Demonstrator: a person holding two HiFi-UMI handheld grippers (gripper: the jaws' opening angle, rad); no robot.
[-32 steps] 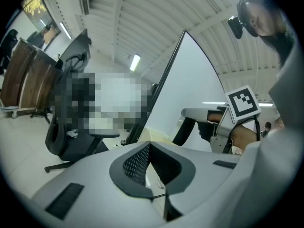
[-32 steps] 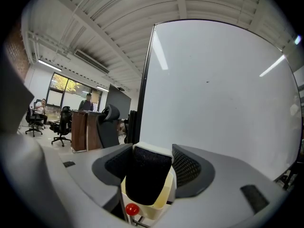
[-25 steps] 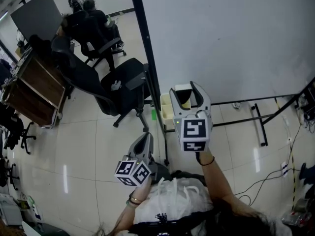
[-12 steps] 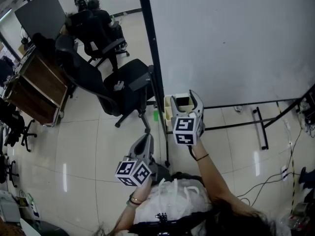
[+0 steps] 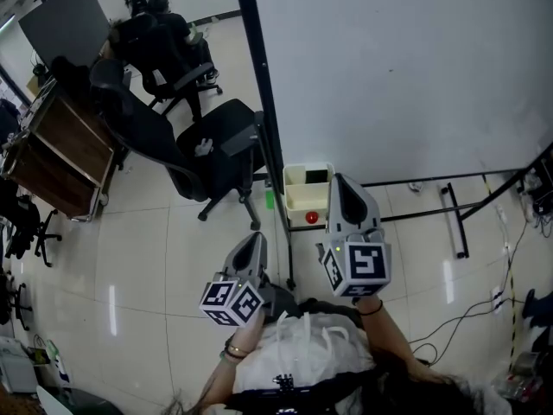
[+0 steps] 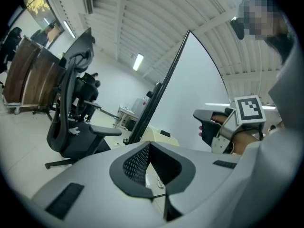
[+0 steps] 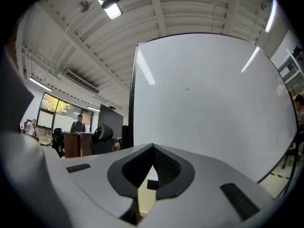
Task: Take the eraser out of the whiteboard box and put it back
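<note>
The cream whiteboard box [image 5: 298, 199] hangs at the foot of the whiteboard, beside its black post. A black eraser [image 5: 317, 177] lies in the box's far compartment, and a small red thing [image 5: 312, 218] sits in the near one. My right gripper [image 5: 340, 183] is held just right of the box and nearer me, jaws shut with nothing between them. In the right gripper view, the box [image 7: 145, 199] and the eraser [image 7: 151, 185] show through the gap below the jaws. My left gripper [image 5: 256, 239] is low at the left, shut and empty. In the left gripper view, the box [image 6: 154, 136] shows past it.
The whiteboard [image 5: 415, 59] fills the upper right, on a black post [image 5: 257, 102] with floor legs [image 5: 454, 219]. Black office chairs [image 5: 212, 145] stand left of the post, with a wooden desk [image 5: 52, 162] further left. Cables [image 5: 484, 305] trail on the tiled floor at right.
The right gripper held the eraser over the box a second ago. Now the eraser lies in the box and the right gripper has drawn back, shut and empty. The left gripper has hardly moved.
</note>
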